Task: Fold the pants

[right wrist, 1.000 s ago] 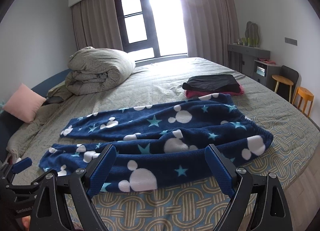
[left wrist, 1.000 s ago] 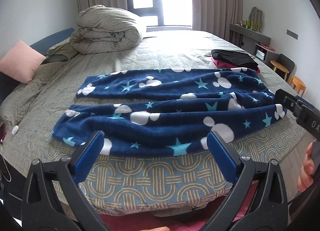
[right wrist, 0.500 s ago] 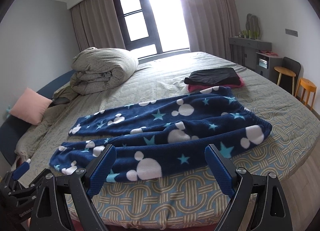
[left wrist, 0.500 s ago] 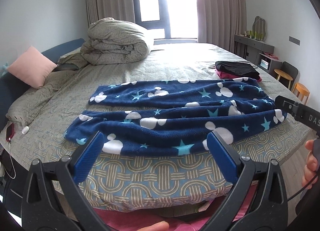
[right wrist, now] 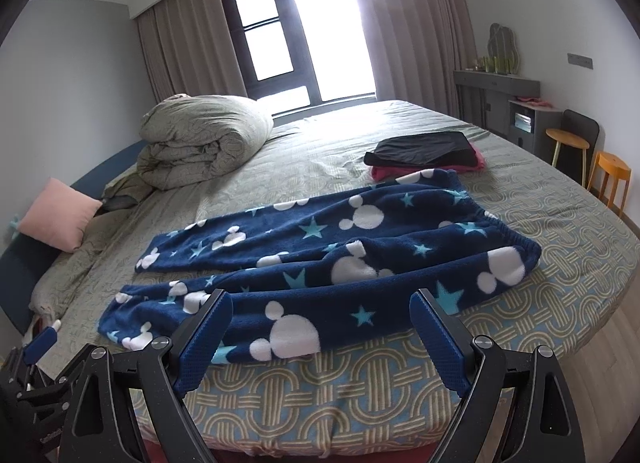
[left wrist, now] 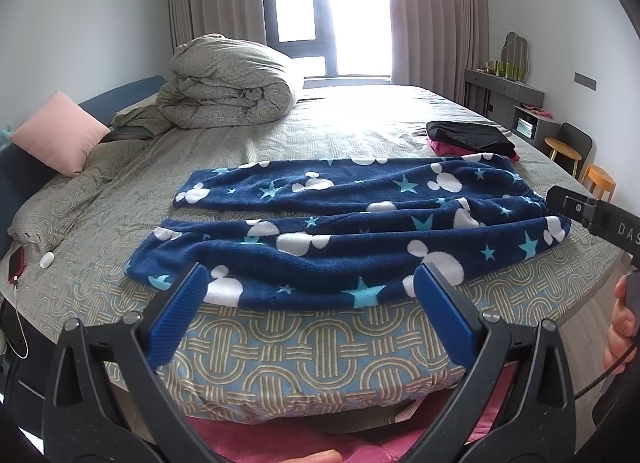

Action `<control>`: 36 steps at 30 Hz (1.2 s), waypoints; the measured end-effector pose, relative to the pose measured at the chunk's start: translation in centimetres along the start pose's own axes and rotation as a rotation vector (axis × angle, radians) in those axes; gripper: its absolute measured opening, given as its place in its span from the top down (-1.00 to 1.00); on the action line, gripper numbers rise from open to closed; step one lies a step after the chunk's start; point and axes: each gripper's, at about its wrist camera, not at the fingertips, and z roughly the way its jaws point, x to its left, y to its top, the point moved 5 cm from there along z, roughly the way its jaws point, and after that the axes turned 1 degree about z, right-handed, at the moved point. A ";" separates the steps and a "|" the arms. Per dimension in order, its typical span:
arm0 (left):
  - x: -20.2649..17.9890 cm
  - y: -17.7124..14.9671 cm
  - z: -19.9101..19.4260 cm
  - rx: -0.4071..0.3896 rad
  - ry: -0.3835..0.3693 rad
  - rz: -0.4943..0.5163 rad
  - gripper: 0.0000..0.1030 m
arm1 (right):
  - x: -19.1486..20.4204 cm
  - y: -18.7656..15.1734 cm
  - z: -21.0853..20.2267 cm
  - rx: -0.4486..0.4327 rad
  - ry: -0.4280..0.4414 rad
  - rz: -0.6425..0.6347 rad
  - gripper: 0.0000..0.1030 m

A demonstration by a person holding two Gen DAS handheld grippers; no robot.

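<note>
Navy fleece pants (left wrist: 360,223) with white mouse heads and blue stars lie spread flat across the bed (left wrist: 304,347), waistband to the right, both legs running left. They also show in the right wrist view (right wrist: 340,255). My left gripper (left wrist: 310,287) is open and empty, held back from the bed's near edge in front of the near leg. My right gripper (right wrist: 320,315) is open and empty, also short of the near edge. The right gripper's body (left wrist: 592,215) shows at the right in the left wrist view.
A rolled duvet (left wrist: 228,91) and pink pillow (left wrist: 60,139) sit at the far left. A folded black garment on a pink one (left wrist: 472,139) lies by the pants' waistband. A phone (left wrist: 16,263) lies at the left edge. Stools (right wrist: 608,179) and a dresser stand right.
Both grippers have drawn back and risen from the bed, so more of the room and the bed's near edge shows. The pants have not moved. Both stay open.
</note>
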 end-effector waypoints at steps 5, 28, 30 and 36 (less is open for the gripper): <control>0.0 0.1 0.0 -0.003 -0.001 0.001 -0.99 | 0.2 0.1 -0.2 -0.005 -0.007 -0.006 -0.79; 0.6 0.1 0.3 0.017 -0.036 -0.023 -0.99 | -0.5 -0.3 -0.1 0.006 -0.014 0.001 -0.78; 0.7 0.1 0.4 0.020 -0.036 -0.029 -0.99 | -0.6 -0.4 -0.1 0.009 -0.016 0.006 -0.78; 0.9 0.0 0.7 0.018 -0.020 -0.025 -0.99 | -0.8 -0.5 0.0 0.010 -0.017 0.005 -0.78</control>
